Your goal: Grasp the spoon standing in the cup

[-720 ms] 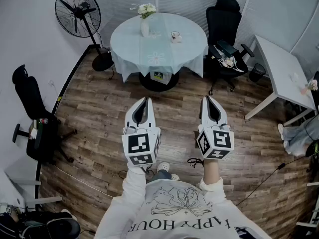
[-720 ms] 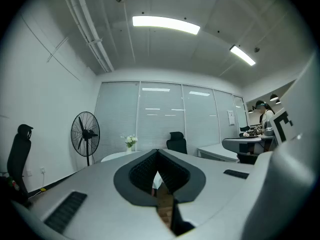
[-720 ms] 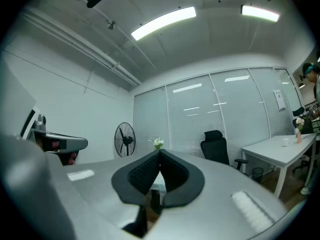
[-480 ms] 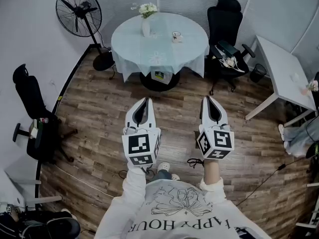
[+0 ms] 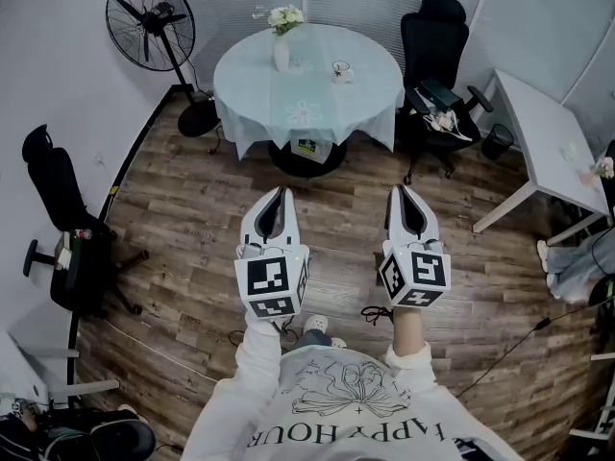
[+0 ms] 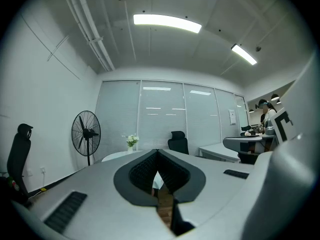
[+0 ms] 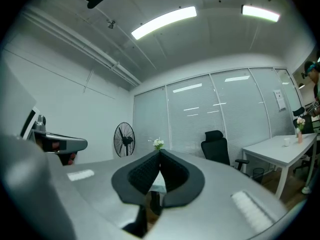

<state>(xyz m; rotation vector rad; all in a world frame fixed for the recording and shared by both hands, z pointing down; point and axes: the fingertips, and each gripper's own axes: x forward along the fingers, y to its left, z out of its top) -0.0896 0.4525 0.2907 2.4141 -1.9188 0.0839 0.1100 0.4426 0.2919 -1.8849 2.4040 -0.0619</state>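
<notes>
Head view: the left gripper [image 5: 281, 191] and right gripper [image 5: 396, 189] hover over the wooden floor, well apart from the round table [image 5: 370, 99], seemingly ready to approach. On the table, a cup [image 5: 340, 69] presumably holds the spoon, too small to see, and a vase [image 5: 281, 54] holds flowers. Left gripper view: jaws clenched, empty. Right gripper view: likewise.

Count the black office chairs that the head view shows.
2. One chair stands right of the round table; the other chair stands by the left wall, below the fan. A dark shape in the bottom left corner may be a third, but that is unclear.
</notes>
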